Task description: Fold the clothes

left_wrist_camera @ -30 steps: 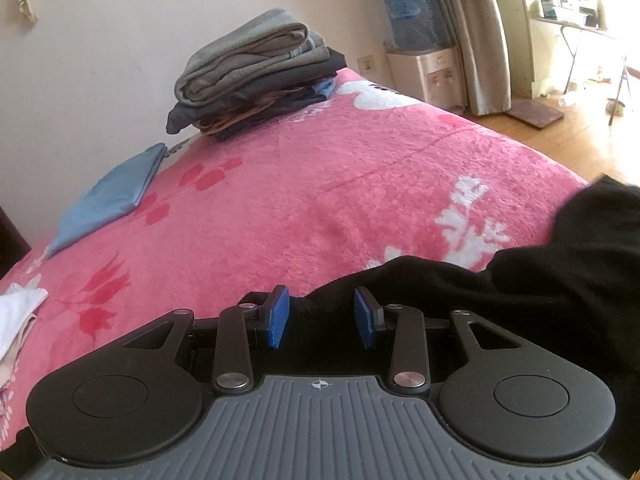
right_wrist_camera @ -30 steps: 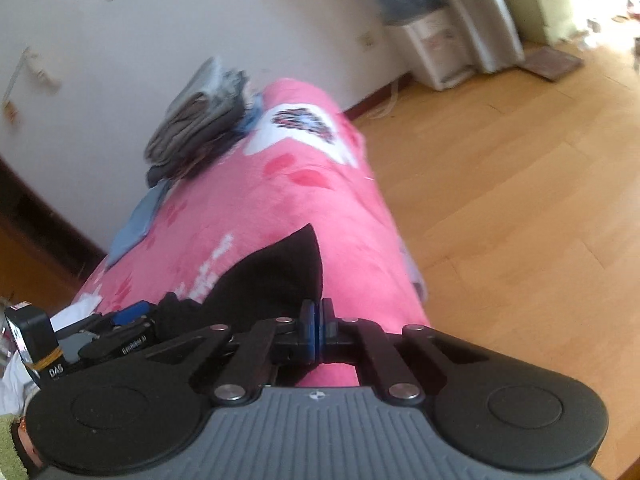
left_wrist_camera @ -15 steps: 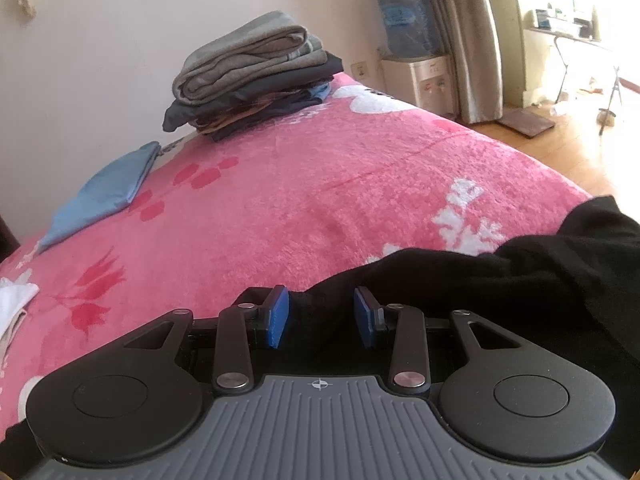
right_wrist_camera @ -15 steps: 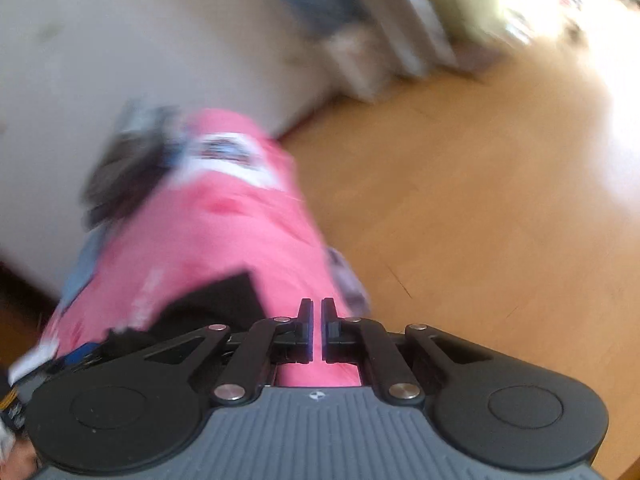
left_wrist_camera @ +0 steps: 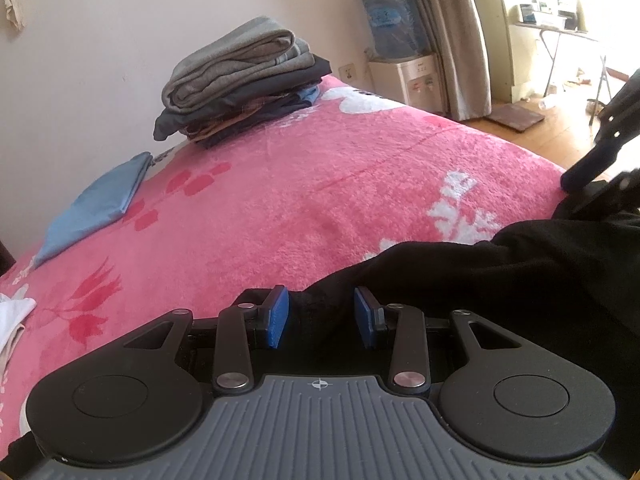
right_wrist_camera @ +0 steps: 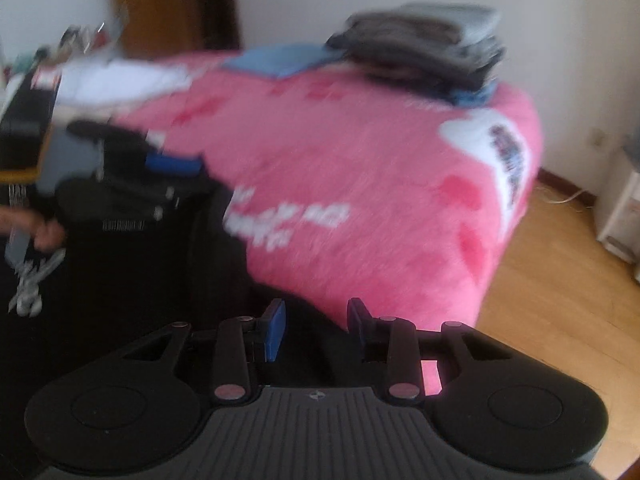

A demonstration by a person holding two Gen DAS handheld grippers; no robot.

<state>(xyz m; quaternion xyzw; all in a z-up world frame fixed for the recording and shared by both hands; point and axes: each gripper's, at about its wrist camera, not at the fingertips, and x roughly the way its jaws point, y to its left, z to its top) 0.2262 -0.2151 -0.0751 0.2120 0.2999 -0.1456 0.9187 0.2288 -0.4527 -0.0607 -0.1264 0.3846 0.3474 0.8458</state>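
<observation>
Two grippers at lower frame: left gripper part-open astride black garment, anchoring; right gripper opening, grip unclear.

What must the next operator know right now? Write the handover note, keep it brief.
Left claw: part open, black garment fills its gap; grip unclear.
Right claw: jaws opening, black cloth between them, not pinched.
Garment lies bunched at the pink blanket's near edge; folded stack and blue folded piece at the far side.
Done: other pieces stacked. To do: fold the black garment, add it to the stack.
</observation>
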